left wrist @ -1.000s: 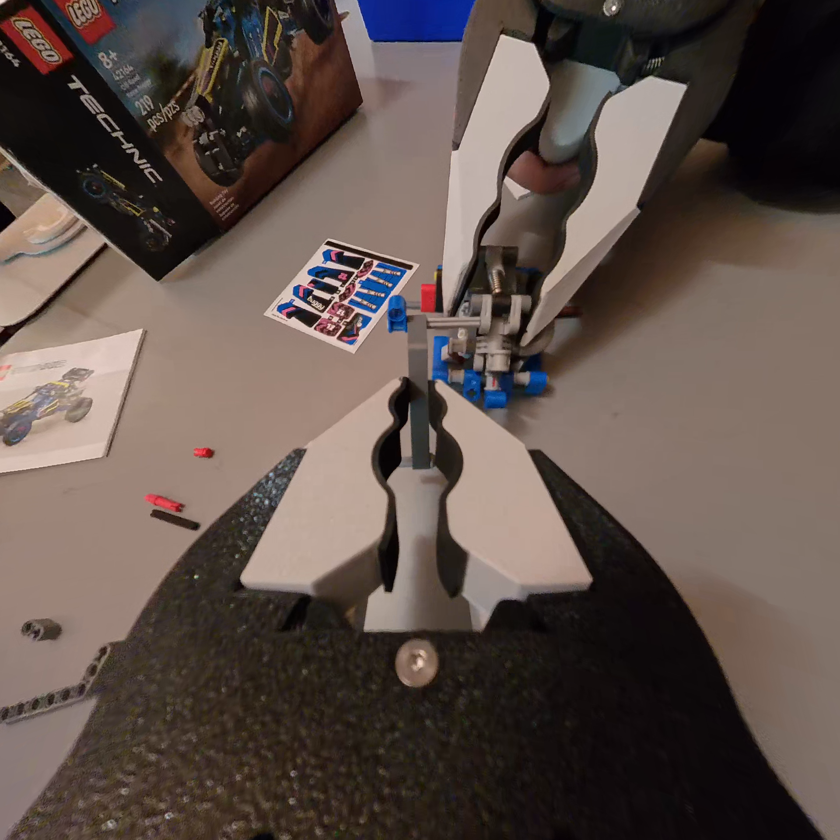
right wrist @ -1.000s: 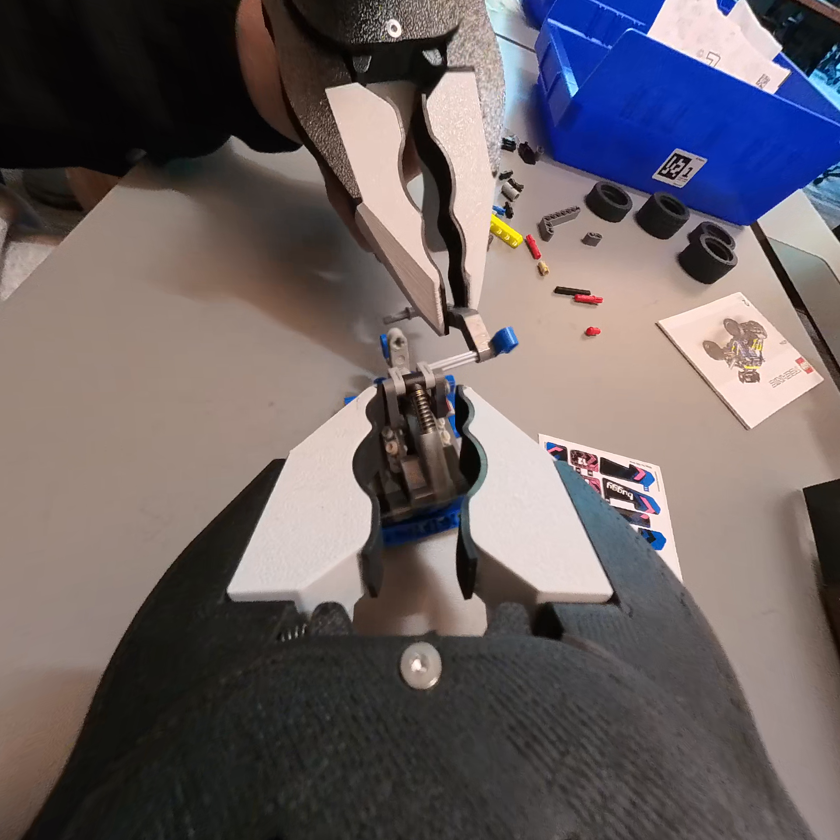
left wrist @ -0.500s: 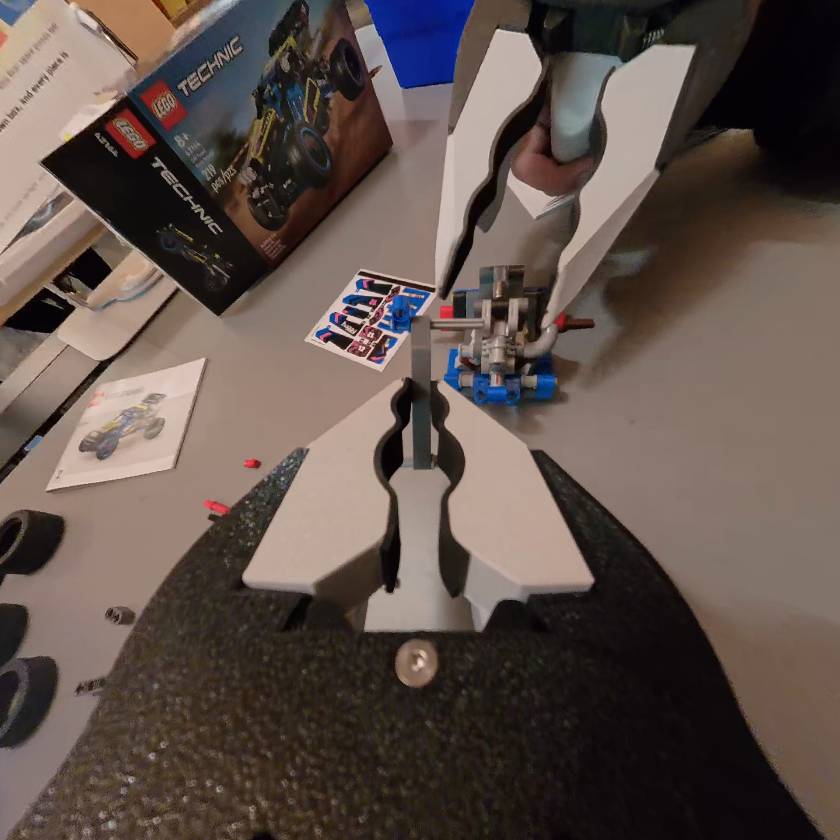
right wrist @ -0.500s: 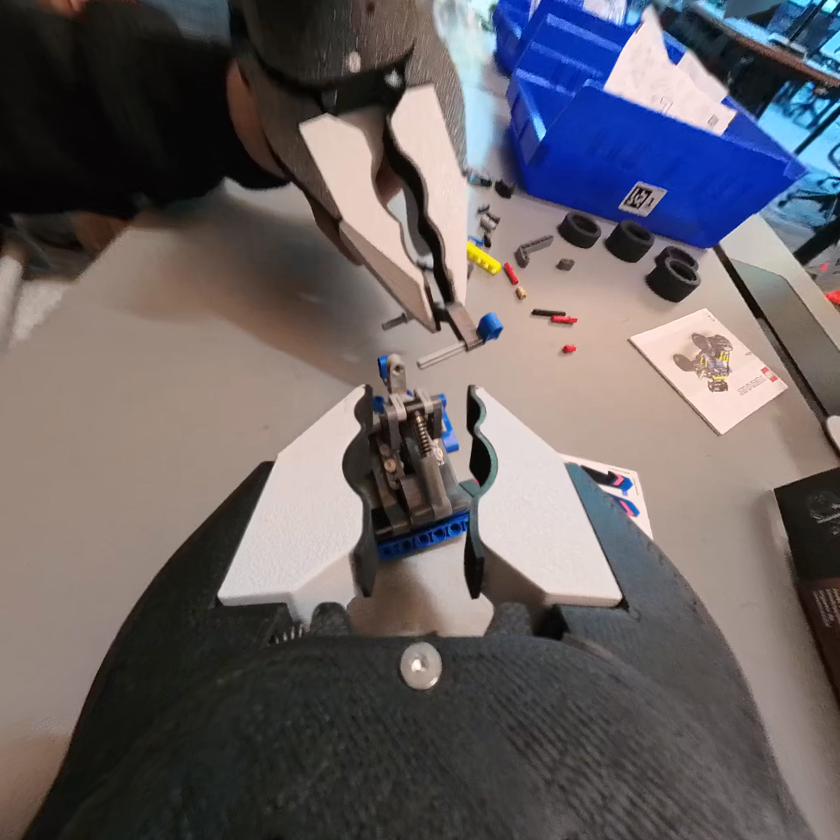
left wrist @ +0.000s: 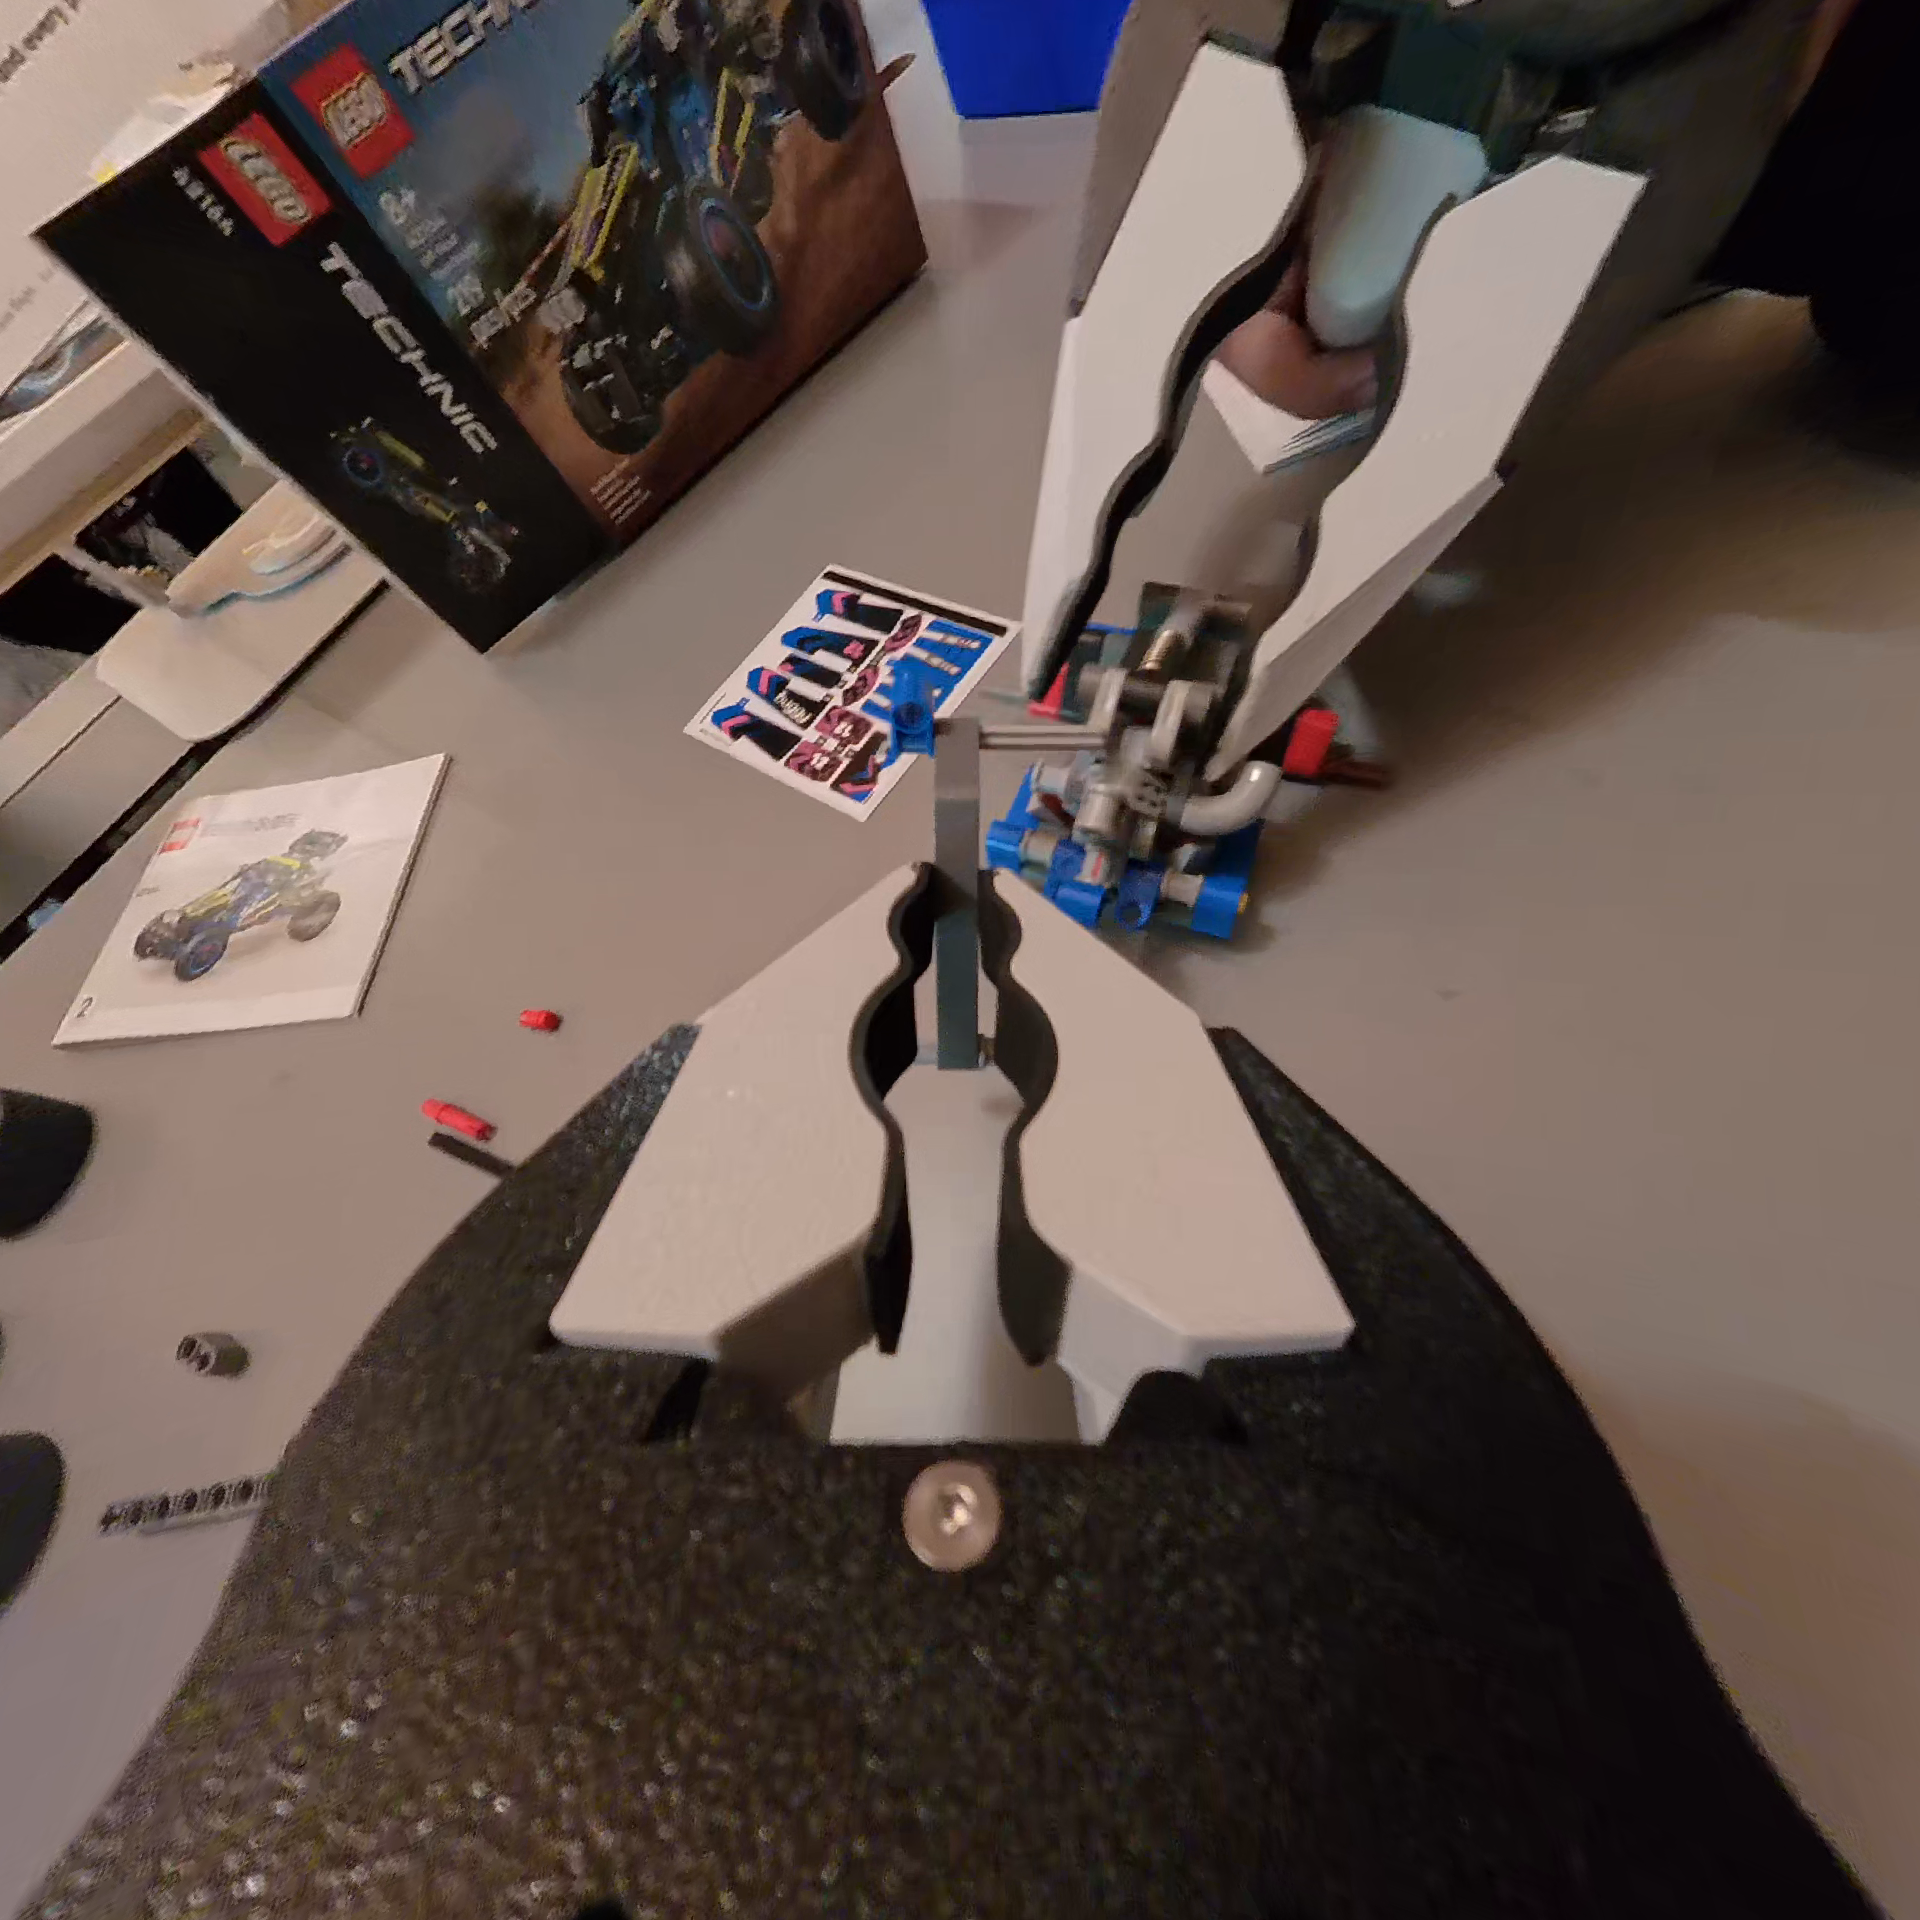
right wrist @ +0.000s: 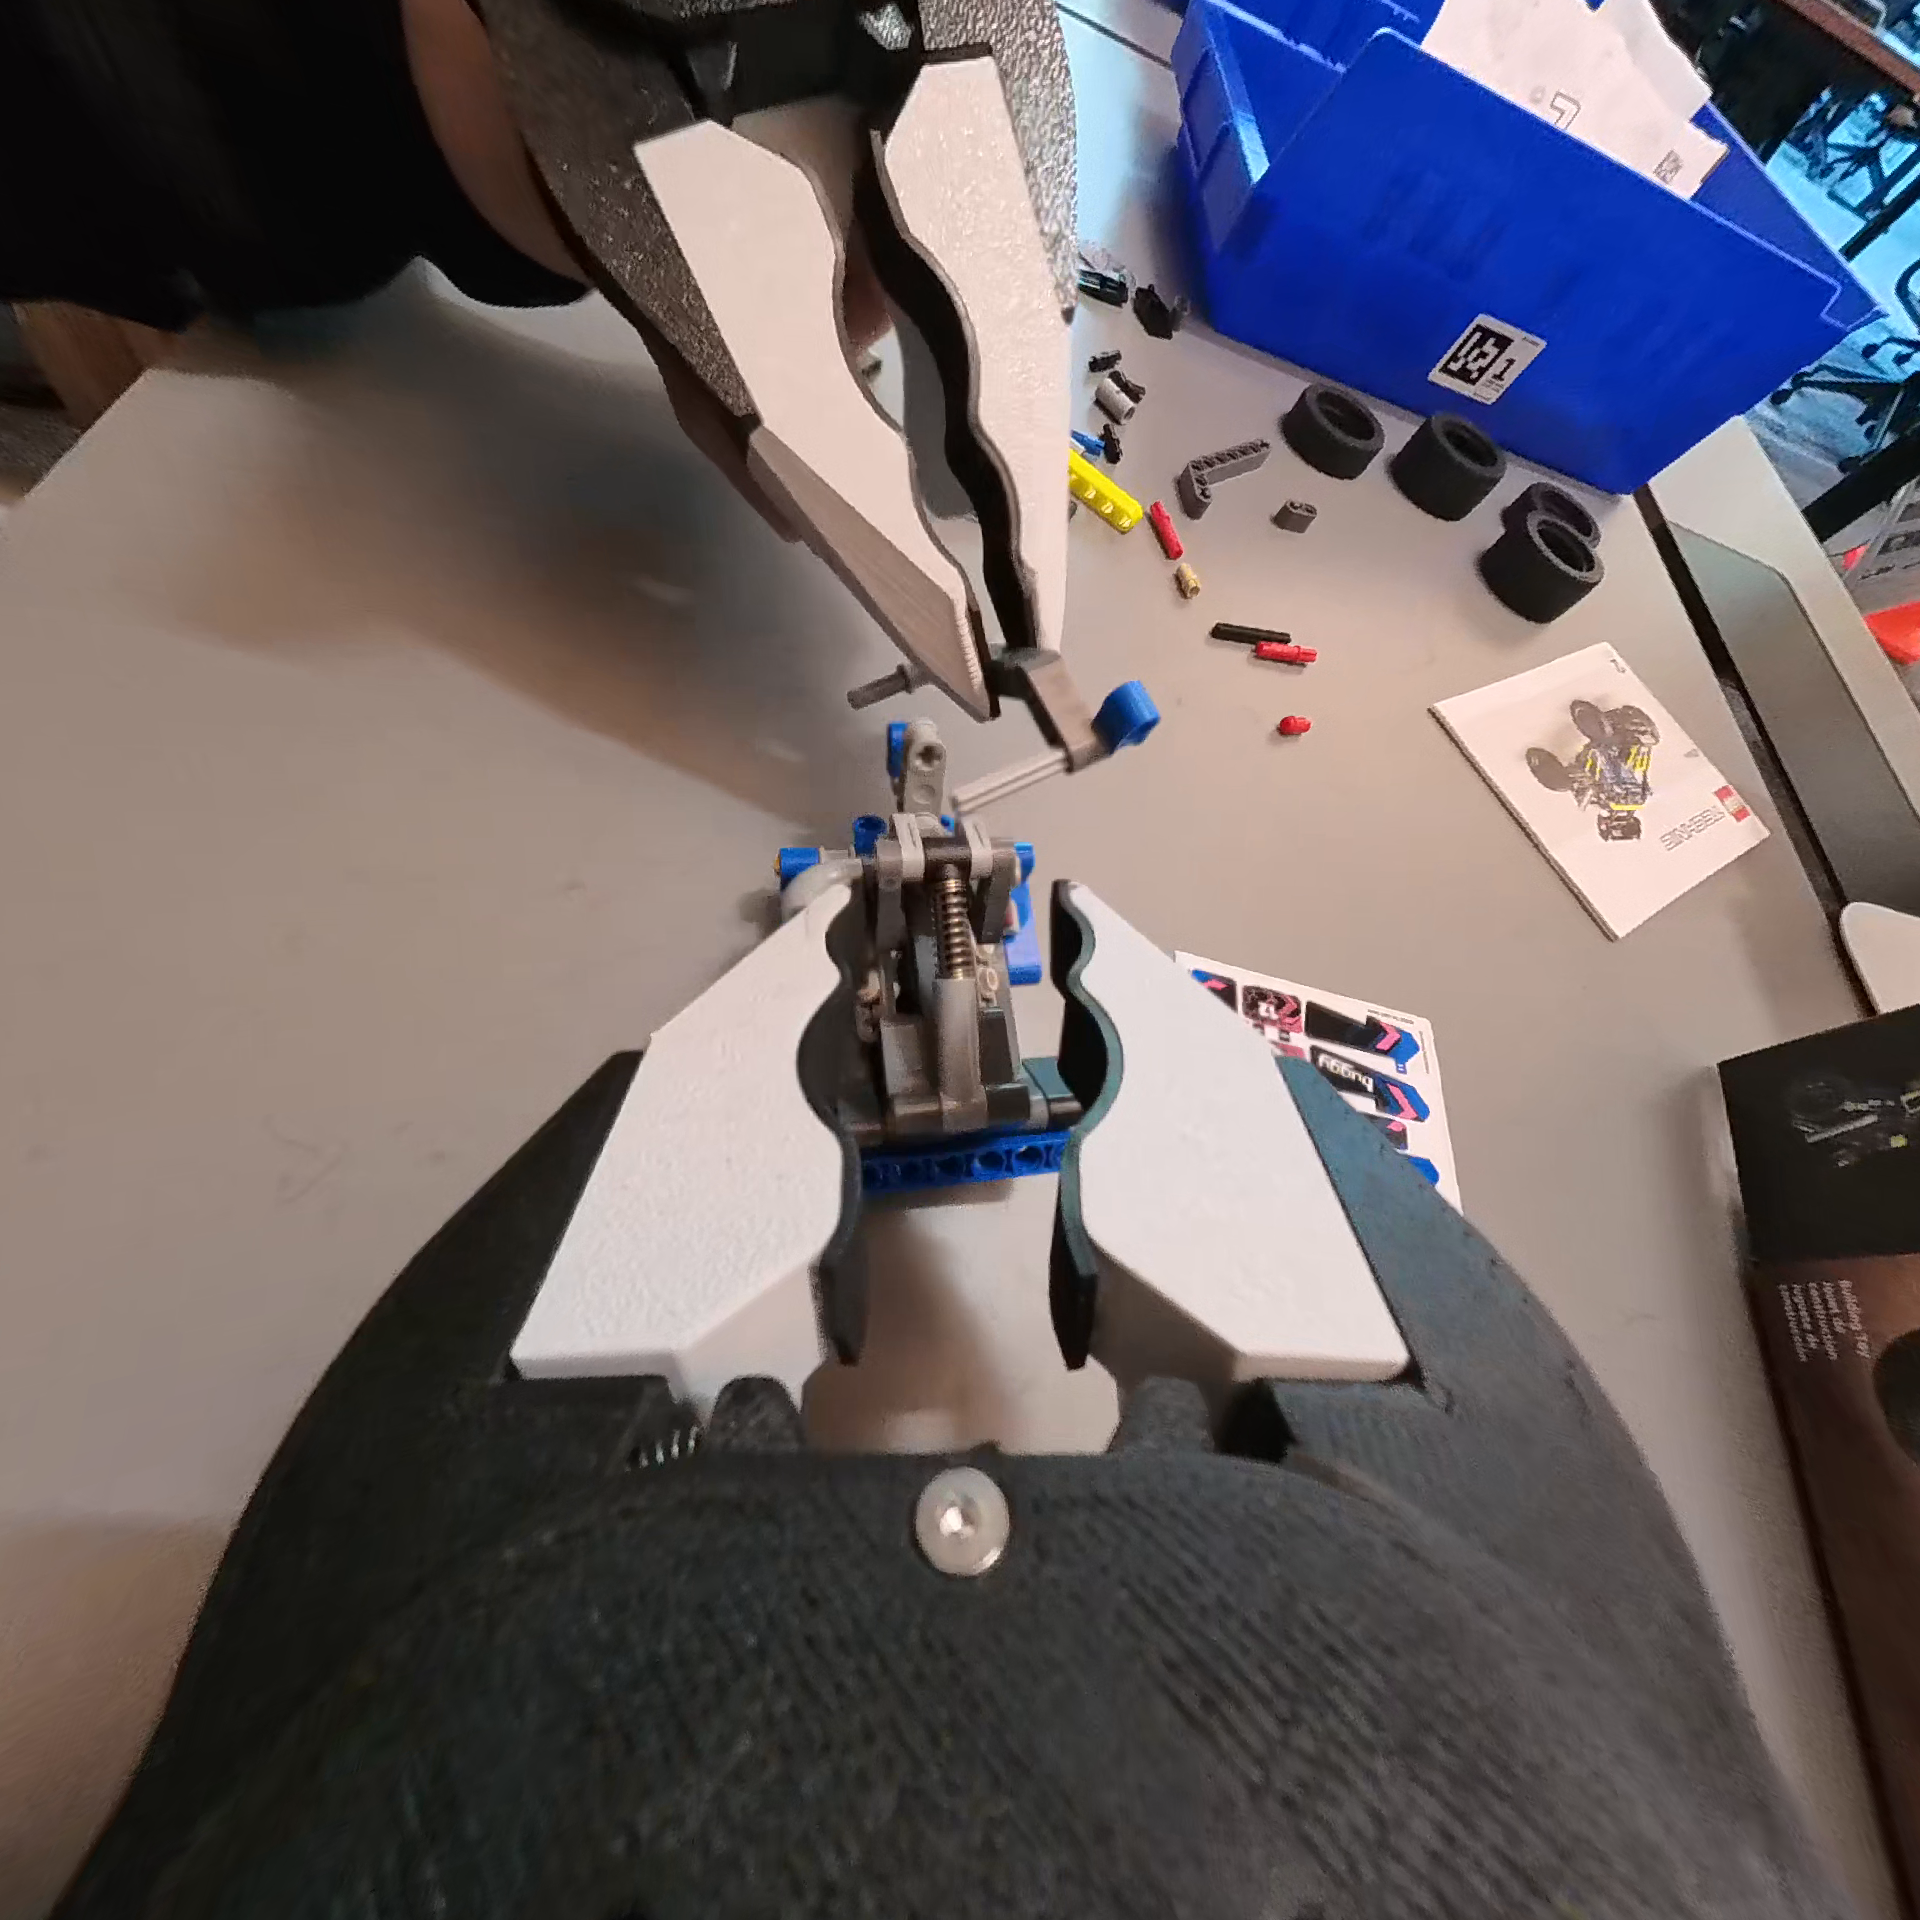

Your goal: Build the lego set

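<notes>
Grey beam (left wrist: 958, 831) with blue pin stays clamped in the left gripper (left wrist: 956, 894), its axle back near the buggy chassis (right wrist: 940, 997) after drifting off; the right gripper (right wrist: 951, 935) straddles that chassis unclenched, bare worktop (right wrist: 364, 831) leftward.

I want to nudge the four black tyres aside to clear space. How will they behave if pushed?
The black tyres look like soft rubber, so they would probably grip the grey table rather than slide. All seem to lie flat on their sidewalls, so rolling appears unlikely. They look light, so a push may tip one up.
</notes>
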The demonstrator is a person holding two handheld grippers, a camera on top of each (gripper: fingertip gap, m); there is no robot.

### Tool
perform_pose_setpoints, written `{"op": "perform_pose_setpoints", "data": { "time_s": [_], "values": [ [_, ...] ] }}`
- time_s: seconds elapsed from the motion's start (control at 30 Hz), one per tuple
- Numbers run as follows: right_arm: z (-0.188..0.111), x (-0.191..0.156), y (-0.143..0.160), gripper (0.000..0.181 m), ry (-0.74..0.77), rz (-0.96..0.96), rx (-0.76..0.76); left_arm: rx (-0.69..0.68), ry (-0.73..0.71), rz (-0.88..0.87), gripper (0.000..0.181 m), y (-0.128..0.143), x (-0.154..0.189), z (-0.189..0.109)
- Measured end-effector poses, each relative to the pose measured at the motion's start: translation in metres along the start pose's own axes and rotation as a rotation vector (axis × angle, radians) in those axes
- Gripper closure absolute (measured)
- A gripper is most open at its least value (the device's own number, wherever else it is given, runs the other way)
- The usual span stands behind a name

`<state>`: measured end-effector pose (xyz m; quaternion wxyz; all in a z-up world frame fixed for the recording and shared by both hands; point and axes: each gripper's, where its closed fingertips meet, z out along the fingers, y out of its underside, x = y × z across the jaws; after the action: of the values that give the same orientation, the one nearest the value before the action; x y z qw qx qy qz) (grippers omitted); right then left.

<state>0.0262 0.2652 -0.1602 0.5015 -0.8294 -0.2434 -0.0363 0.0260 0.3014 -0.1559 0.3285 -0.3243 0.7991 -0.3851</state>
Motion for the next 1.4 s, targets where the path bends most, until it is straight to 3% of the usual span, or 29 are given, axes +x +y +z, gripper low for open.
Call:
{"op": "perform_pose_setpoints", "data": {
  "time_s": [0.27, 0.43, 0.83, 1.0, 1.1, 1.4],
  "values": [
    [-0.007, 0.001, -0.012, 0.147, 0.009, 0.001, 0.037, 0.054, 0.005, -0.006, 0.177, -0.001, 0.001, 0.004],
    [-0.002, -0.003, -0.004, 0.157, -0.009, -0.006, -0.005, 0.083, 0.022, 0.020, 0.177, -0.006, 0.004, 0.007],
    [-0.006, 0.000, -0.001, 0.157, -0.015, 0.010, 0.025, 0.081, 0.071, -0.031, 0.177, -0.006, 0.001, 0.018],
    [-0.021, 0.004, 0.011, 0.143, -0.009, 0.020, -0.043, 0.074, 0.058, -0.033, 0.177, -0.004, -0.003, 0.018],
    [-0.025, 0.004, 0.010, 0.157, -0.016, 0.044, -0.022, 0.070, 0.060, -0.031, 0.177, -0.004, -0.003, 0.018],
    [-0.010, -0.002, 0.022, 0.174, -0.045, 0.021, -0.104, 0.067, 0.066, -0.015, 0.177, -0.005, 0.000, 0.020]
  ]
}}
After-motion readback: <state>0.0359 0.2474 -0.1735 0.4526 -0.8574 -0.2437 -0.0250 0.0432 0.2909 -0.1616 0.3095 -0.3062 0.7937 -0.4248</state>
